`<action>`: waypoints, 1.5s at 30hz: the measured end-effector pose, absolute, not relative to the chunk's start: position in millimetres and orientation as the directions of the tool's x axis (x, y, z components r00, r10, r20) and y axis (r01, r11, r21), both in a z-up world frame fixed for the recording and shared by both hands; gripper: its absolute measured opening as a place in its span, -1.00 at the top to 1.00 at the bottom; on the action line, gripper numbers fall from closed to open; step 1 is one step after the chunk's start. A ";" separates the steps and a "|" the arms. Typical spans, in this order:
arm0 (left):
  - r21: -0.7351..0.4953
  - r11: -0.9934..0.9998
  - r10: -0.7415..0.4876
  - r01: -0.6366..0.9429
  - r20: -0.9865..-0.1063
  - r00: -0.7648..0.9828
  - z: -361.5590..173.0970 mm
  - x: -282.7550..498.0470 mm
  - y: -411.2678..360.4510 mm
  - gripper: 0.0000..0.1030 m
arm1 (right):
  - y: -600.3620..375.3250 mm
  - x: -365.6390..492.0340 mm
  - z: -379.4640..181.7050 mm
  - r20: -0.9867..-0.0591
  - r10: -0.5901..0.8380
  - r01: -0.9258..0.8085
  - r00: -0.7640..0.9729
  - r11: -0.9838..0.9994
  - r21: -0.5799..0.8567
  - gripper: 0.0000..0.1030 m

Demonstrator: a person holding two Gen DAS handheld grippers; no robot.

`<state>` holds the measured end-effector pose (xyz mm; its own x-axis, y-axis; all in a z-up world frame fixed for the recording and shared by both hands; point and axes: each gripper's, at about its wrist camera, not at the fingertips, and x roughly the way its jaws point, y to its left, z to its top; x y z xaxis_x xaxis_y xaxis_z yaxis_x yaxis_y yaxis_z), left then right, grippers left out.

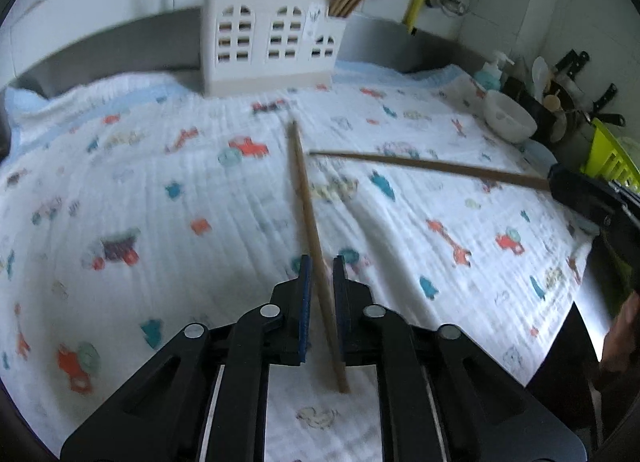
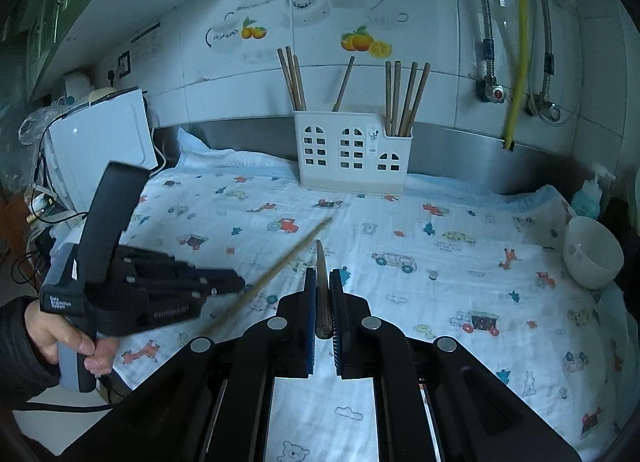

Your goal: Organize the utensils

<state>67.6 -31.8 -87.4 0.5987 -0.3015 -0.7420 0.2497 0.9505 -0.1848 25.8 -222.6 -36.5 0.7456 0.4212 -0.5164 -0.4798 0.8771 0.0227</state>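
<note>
A white utensil holder (image 1: 269, 38) with window cut-outs stands at the back of the cloth, with several chopsticks upright in its compartments; it also shows in the right wrist view (image 2: 352, 150). My left gripper (image 1: 320, 262) is shut on a wooden chopstick (image 1: 308, 190) that points toward the holder. My right gripper (image 2: 321, 276) is shut on another chopstick (image 2: 321, 262), seen end-on; from the left wrist view that chopstick (image 1: 432, 166) reaches in from the right. The left gripper (image 2: 236, 282) with its chopstick (image 2: 288, 254) shows at the left of the right wrist view.
A white patterned cloth (image 2: 460, 274) covers the counter. A white bowl (image 2: 592, 250) sits at its right edge by a soap bottle (image 2: 588, 194). Knives and a green rack (image 1: 608, 154) are at the far right. A white appliance (image 2: 100, 142) stands at the left.
</note>
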 end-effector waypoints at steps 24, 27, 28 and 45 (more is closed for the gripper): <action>-0.164 0.966 -0.256 0.198 -0.692 0.675 -62.1 72.1 -20.4 0.88 | -224.4 30.0 -16.4 -0.485 0.433 -0.487 0.760 0.873 0.017 0.87; -0.155 0.967 -0.255 0.203 -0.644 0.721 -43.0 74.5 -16.6 0.89 | -224.3 34.6 -8.2 -0.474 0.443 -0.493 0.761 0.870 0.021 0.87; -0.155 0.967 -0.256 0.204 -0.633 0.731 -38.7 75.7 -16.2 0.89 | -224.2 36.4 -5.4 -0.471 0.446 -0.495 0.761 0.869 0.023 0.87; -0.132 0.963 -0.268 0.234 -0.527 0.806 -15.1 91.9 -15.6 0.90 | -219.7 58.9 19.3 -0.433 0.457 -0.503 0.777 0.864 0.011 0.87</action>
<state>91.9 -15.6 -15.1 0.8064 -0.2682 -0.5271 0.2340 0.9632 -0.1321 58.9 -219.8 19.3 0.7766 0.4575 -0.4332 -0.5029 0.8643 0.0111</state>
